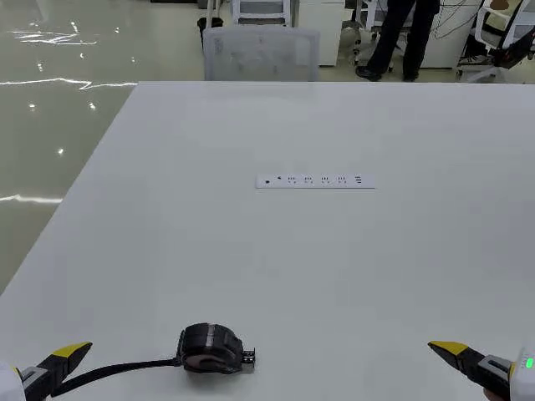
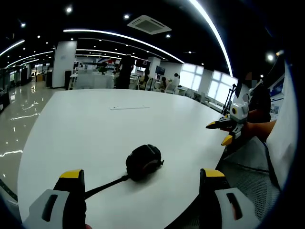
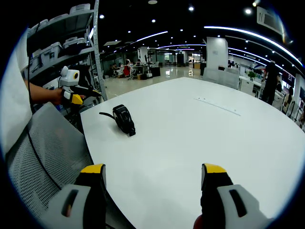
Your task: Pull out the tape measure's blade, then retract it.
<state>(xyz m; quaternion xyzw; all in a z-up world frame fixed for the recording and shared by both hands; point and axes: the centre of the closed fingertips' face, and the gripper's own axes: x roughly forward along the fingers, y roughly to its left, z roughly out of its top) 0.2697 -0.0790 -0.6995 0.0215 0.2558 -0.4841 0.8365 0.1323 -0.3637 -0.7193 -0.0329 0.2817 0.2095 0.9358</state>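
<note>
A black tape measure (image 1: pixel 212 348) lies on the white table (image 1: pixel 318 251) near its front edge, blade wound in, with a black wrist strap (image 1: pixel 125 368) trailing left. My left gripper (image 1: pixel 65 359) hovers at the strap's end, open and empty. In the left gripper view the tape measure (image 2: pixel 144 161) rests just ahead of my left gripper (image 2: pixel 141 173), between its spread yellow-tipped jaws. My right gripper (image 1: pixel 456 351) is far off to the right, open with nothing in it. From my right gripper (image 3: pixel 153 168), the tape measure (image 3: pixel 124 119) sits well ahead to the left.
A flush power strip (image 1: pixel 315 180) is set into the middle of the table. A grey chair (image 1: pixel 261 54) stands at the far edge, with a person (image 1: pixel 401 38) and office chairs beyond. Shiny floor lies to the left.
</note>
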